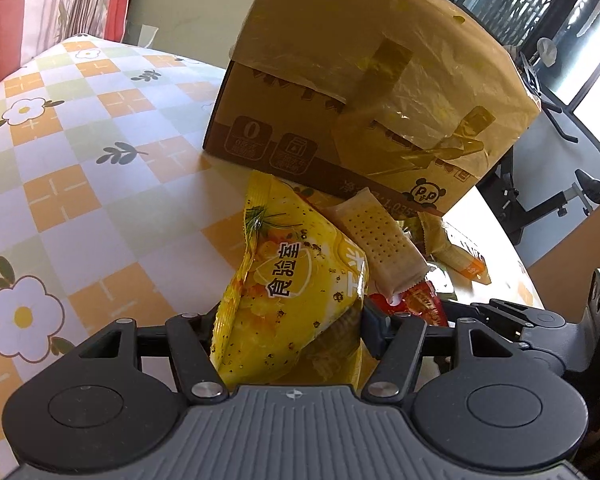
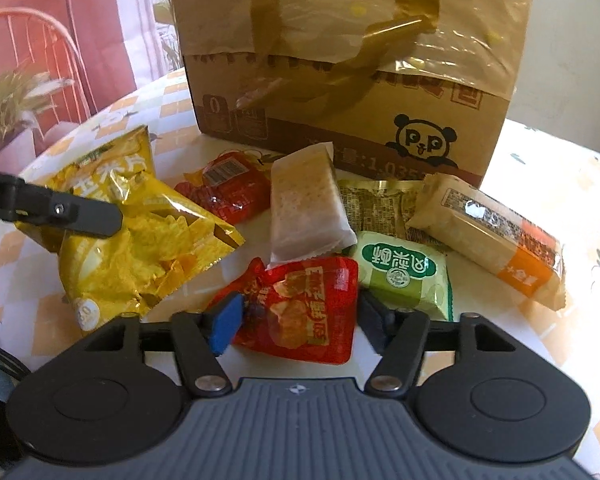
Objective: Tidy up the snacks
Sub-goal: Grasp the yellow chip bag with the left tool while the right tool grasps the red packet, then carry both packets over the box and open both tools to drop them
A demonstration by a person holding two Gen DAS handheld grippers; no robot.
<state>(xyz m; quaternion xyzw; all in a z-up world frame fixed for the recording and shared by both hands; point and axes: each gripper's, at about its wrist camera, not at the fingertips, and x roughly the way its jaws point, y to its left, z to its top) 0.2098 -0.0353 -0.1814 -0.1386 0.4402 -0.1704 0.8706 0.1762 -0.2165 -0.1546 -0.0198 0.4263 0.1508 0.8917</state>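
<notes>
My left gripper is shut on a yellow corn-chip bag, which is tilted up off the tablecloth. In the right wrist view one of its black fingers presses the crumpled bag. My right gripper has a red snack packet lying flat between its blue pads, and the pads sit against both side edges. Beyond it lie a white cracker pack, a green packet, a tan and orange biscuit pack, a gold packet and a second red packet.
A taped cardboard box with a panda logo stands just behind the snacks on the round table with a checked floral cloth. A red wire chair and a potted plant stand off to the left. The table edge curves at the right.
</notes>
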